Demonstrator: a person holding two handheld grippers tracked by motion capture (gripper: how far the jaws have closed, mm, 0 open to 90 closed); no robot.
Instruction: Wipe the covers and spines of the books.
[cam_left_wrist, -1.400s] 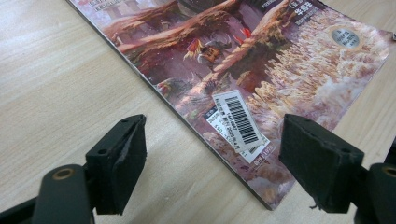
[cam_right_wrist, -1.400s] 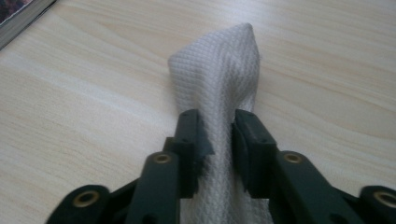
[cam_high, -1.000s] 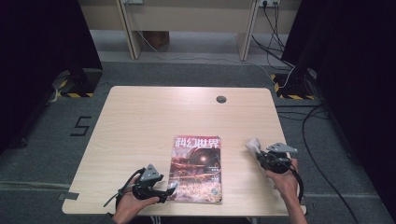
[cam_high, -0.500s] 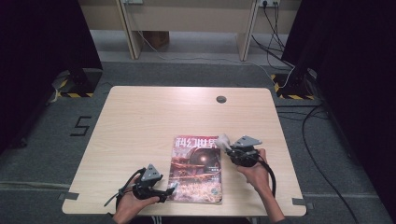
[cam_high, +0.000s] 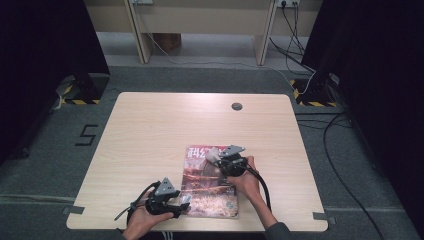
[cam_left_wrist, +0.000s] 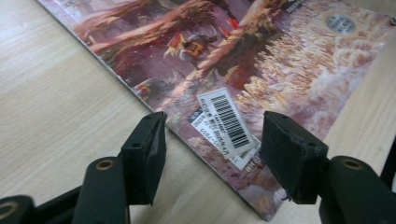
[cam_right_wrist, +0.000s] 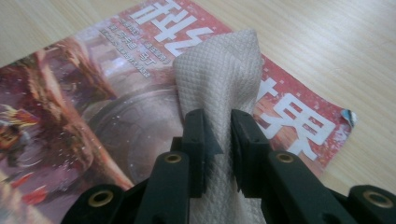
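Fingers of the right gripper pinch one white quilted cloth over the upper right of the one magazine lying low centre on the worktop, while the left gripper at the magazine's lower left corner has just been closing, fingers spread astride that corner.

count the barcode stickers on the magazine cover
1. The white barcode sticker lies on the magazine near its corner, between the open jaws of the left gripper. More may be hidden under the cloth held by the right gripper.
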